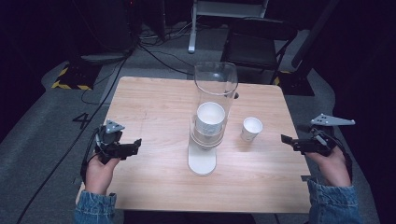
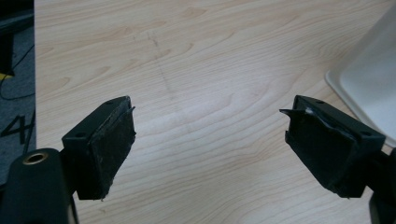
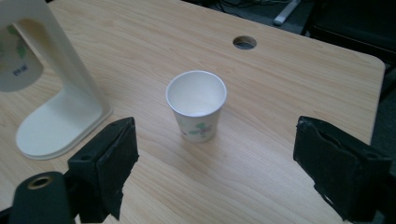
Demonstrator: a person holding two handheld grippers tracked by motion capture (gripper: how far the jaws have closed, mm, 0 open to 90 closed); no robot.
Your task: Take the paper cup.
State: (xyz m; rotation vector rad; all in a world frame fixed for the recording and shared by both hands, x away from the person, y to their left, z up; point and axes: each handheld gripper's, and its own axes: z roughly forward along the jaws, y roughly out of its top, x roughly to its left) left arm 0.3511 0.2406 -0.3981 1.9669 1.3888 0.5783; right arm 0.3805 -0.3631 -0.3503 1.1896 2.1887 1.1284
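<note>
Both grippers' fingers [image 3: 107, 172] gape wide and empty (the left gripper [image 1: 133, 145] over bare counter [image 1: 154, 98]), the right gripper [image 1: 286, 140] aimed at the upright paper cup [image 3: 196, 105] beside the cup dispenser [image 1: 210, 121], seemingly for grasping.

Bare table [image 1: 154, 107] left, cup dispenser [image 1: 208, 135] mid-table, paper cup [image 1: 251, 129] beside it

I see a light wooden table [image 1: 154, 107] with rounded corners and a round cable hole [image 3: 244, 42] near its far edge, carrying a white cup dispenser stand [image 1: 202, 161] at its middle and one upright paper cup [image 1: 251, 129] just to the stand's right
</note>
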